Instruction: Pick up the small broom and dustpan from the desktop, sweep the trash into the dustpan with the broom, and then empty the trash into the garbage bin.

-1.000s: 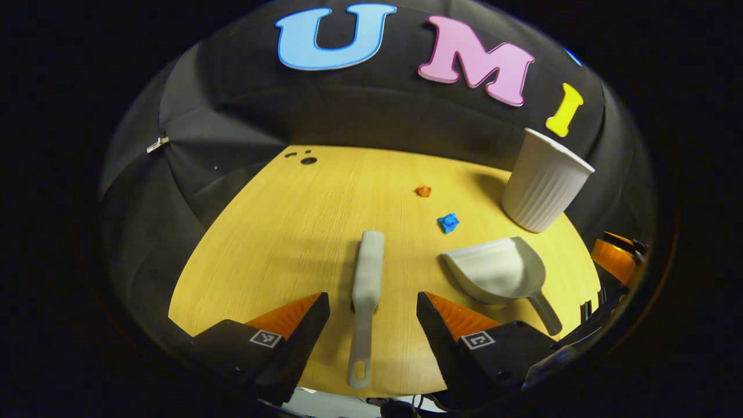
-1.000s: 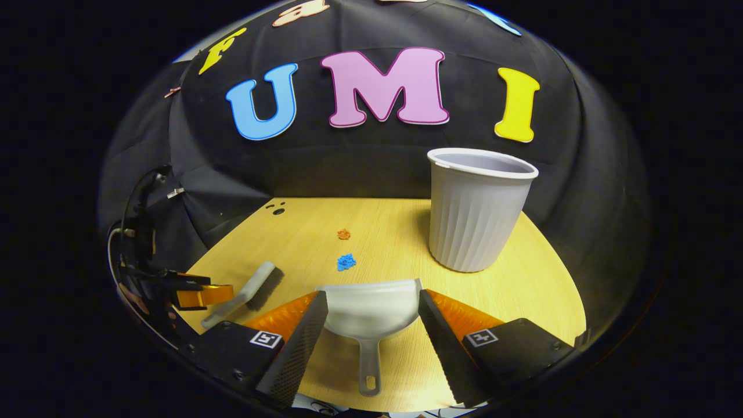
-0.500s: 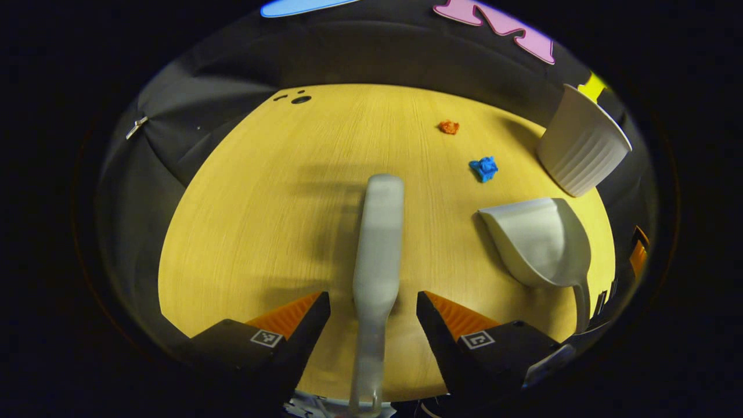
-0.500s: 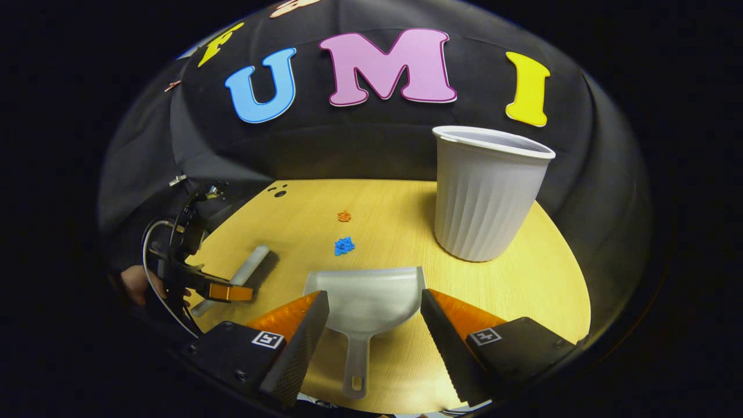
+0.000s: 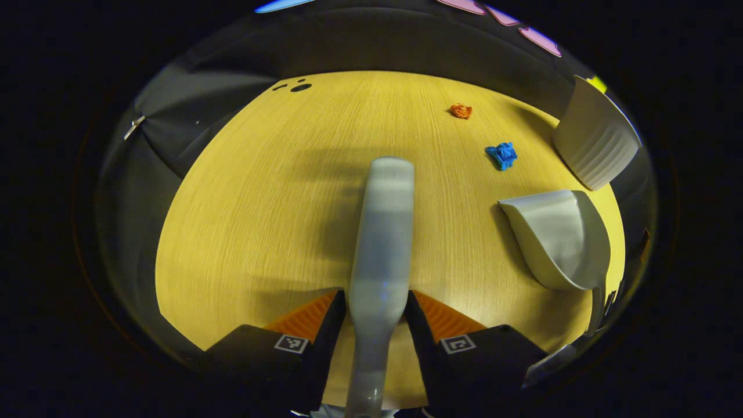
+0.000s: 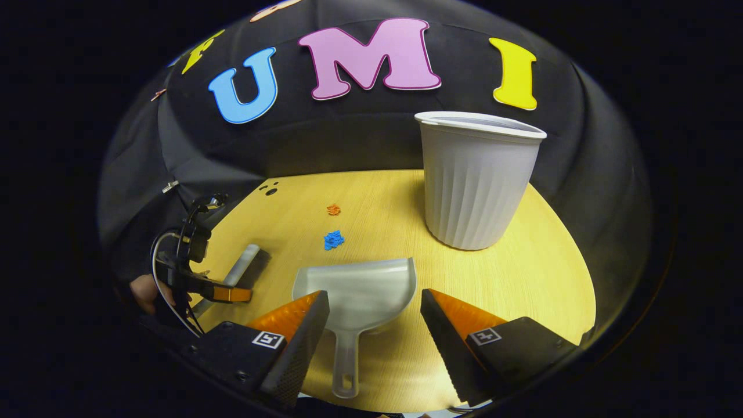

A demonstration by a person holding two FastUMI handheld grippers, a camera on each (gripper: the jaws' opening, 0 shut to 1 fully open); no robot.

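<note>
From where I sit, I see a desk (image 5: 261,191) with a pale yellow wood-grain top, the grain running away from me toward the back. Its far edge meets a wall of black cloth (image 6: 360,139) that wraps around the back and both sides of the booth, hanging in soft folds. Near the desk's far left corner I make out a few small dark round holes (image 5: 297,87) in the top. A small metal clip (image 5: 134,127) pins the cloth on the left side. Light falls from above, bright on the desk's middle, and soft dark shadows lie across the wood.
</note>
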